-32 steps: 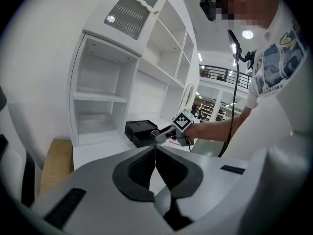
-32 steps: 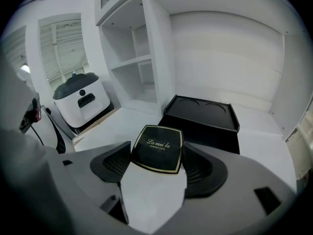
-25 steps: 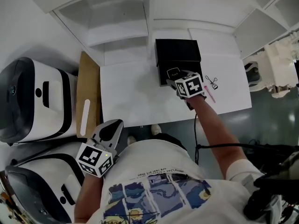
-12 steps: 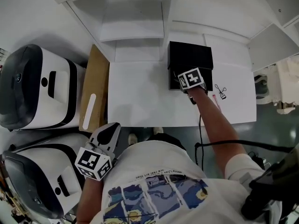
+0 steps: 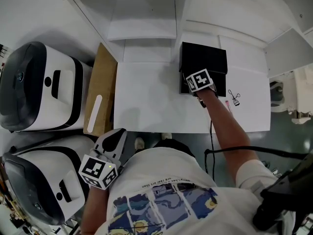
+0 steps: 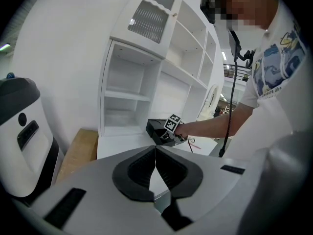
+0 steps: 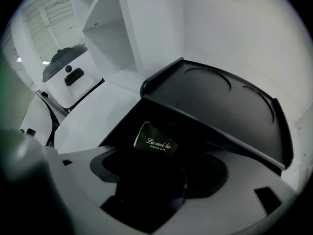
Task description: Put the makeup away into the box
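Stowing is the step in hand: the right gripper (image 7: 154,174) is clenched on a black compact (image 7: 156,143) and holds it at the front of the box (image 7: 215,106), in the mouth of the dark lower compartment beneath the box's tray-like top with its two round recesses. The compact is a flat case with gold lettering. As far as the right gripper view shows, its long axis runs roughly parallel to the box's front edge, the lettered face turned up and back toward the jaws and the far edge pointing into the compartment. Whether it already rests on the box's floor cannot be told, as everything below it is black on black. The next move, as I judge it, calls for easing the case a little deeper into the box, kept flat so it clears the overhanging top, then letting the jaws part and drawing straight back from the box. In the head view an eyelash curler (image 5: 234,98) and a pink stick (image 5: 227,104) lie on the white table (image 5: 146,102) just to the right of the box, so the task looks only partly done. The left gripper (image 6: 155,156), jaws pressed together on nothing, hangs well away from the box, beyond the table's near edge.
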`<state>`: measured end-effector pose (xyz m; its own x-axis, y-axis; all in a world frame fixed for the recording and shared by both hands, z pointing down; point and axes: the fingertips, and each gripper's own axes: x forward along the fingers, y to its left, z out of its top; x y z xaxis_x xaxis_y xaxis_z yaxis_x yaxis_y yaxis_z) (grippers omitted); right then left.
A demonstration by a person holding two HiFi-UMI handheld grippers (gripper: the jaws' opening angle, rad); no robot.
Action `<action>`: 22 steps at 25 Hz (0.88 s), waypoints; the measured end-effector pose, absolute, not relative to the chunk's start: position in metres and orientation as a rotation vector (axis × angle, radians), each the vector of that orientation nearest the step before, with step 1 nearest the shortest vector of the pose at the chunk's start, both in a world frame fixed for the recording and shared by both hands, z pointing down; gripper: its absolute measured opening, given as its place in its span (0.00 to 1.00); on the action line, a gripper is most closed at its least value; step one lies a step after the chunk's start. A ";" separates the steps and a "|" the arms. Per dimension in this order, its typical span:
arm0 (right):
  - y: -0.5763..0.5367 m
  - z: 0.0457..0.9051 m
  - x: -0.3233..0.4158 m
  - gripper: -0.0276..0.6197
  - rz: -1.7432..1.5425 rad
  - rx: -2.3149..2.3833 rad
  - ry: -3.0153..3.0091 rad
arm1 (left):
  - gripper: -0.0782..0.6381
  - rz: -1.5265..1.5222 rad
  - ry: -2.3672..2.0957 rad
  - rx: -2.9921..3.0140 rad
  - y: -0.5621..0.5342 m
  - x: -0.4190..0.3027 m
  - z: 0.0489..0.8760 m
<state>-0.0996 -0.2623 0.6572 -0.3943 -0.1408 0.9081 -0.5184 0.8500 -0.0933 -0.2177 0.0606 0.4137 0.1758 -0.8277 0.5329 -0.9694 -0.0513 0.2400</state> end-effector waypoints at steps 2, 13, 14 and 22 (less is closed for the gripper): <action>-0.260 0.659 -0.100 0.58 0.447 0.461 -1.961 | 0.13 0.343 -1.681 1.917 0.059 -0.217 0.414; -0.259 0.630 -0.092 0.58 0.483 0.433 -2.056 | 0.13 0.361 -1.624 1.983 0.040 -0.205 0.412; -0.259 0.625 -0.090 0.58 0.481 0.437 -2.068 | 0.13 0.362 -1.619 1.990 0.038 -0.204 0.412; -0.245 0.570 -0.058 0.58 0.430 0.506 -2.227 | 0.13 0.377 -1.543 2.080 0.017 -0.184 0.411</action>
